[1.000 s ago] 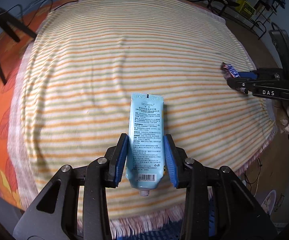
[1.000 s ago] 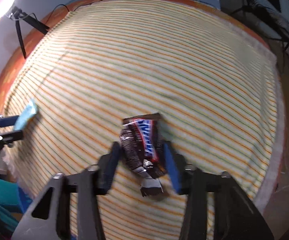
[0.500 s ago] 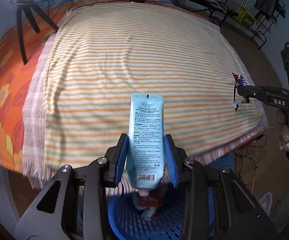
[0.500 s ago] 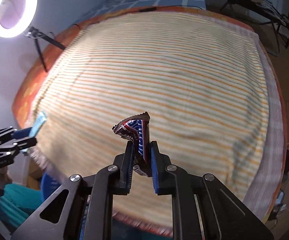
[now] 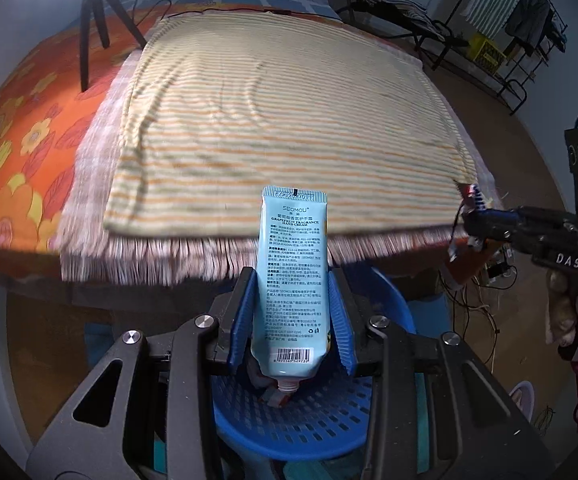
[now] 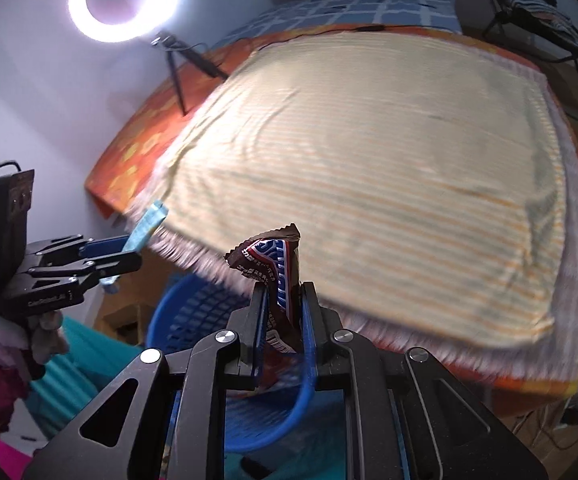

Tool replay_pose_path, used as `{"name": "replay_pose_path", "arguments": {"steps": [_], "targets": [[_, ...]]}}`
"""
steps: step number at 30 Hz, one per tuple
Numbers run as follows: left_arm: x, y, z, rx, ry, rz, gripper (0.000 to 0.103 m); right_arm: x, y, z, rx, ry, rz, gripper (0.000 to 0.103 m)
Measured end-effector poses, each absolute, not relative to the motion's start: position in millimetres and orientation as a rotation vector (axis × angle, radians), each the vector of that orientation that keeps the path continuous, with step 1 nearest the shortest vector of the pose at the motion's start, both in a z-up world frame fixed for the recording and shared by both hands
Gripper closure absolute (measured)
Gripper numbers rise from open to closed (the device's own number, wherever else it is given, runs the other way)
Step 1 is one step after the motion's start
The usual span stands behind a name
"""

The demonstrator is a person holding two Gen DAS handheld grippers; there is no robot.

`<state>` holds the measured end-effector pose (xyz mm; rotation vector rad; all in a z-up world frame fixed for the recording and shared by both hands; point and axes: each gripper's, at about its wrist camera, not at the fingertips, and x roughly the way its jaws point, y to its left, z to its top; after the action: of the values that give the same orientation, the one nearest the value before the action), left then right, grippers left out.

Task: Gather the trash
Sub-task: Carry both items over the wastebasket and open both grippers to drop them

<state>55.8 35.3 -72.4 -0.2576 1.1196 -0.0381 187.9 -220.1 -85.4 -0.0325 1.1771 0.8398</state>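
Striped blanket (image 5: 289, 120) on the bed fills the upper frame, bare of litter. Low in the left wrist view, the left gripper (image 5: 291, 312) clamps a pale blue hand-cream tube (image 5: 292, 280) directly above the blue basket (image 5: 309, 432), seemingly poised to drop it. Centre-low in the right wrist view, the right gripper (image 6: 283, 312) pinches a candy wrapper (image 6: 277, 272) over the same basket's rim.
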Motion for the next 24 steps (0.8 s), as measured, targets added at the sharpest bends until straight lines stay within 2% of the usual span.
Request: {"name": "replay_pose_path", "arguments": {"steps": [10,24], "targets": [[28,-2,-97,-0.261,1.177,-0.048,0.066,142,-204,-103,-0.041,1.234,0.893,0.089],[13,-4,-127,-0.331,1.227,-0.018,0.066,109,-190,-123,-0.094,1.281,0.910,0.089]]}}
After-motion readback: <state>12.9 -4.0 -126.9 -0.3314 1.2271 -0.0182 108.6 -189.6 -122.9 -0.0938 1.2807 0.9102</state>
